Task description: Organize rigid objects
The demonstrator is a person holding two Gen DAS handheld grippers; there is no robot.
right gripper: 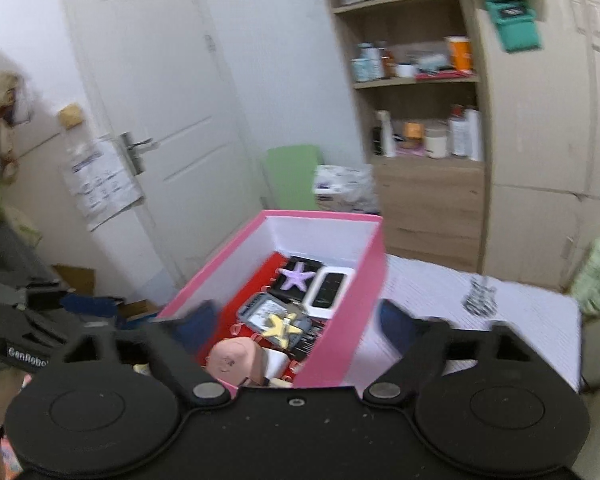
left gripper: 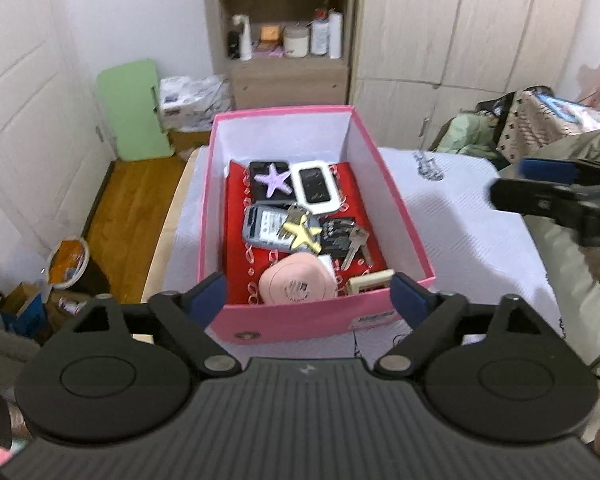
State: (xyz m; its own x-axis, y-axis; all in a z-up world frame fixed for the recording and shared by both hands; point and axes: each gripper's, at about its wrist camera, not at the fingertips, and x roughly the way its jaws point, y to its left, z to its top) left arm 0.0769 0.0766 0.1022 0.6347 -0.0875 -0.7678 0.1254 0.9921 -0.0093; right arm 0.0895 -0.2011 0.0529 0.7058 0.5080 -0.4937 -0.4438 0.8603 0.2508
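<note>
While both sets of tongs are spread wide with nothing between their blue pads, the job looks close to finished. Just ahead of the left tongs (left gripper: 307,296) sits the pink box (left gripper: 388,196), its near wall almost level with the fingertips, resting on a bench covered by a white cloth (left gripper: 472,236). Nearest those tongs inside the box lies a pink rounded case (left gripper: 296,282) with a small beige block (left gripper: 370,282) beside it; farther in are a yellow star (left gripper: 302,233) lying on a grey device (left gripper: 266,226), a key (left gripper: 354,246) to its right, and at the far end a purple star (left gripper: 274,179) on a dark case next to a white-framed phone (left gripper: 316,190), all on a red lining. The right tongs (right gripper: 300,322) hover over the box's right wall, one finger inside it and one outside. Beyond the box, only a small metallic item (left gripper: 430,168) remains on the cloth, blurred; judging by that, it may be the last piece to gather.
</note>
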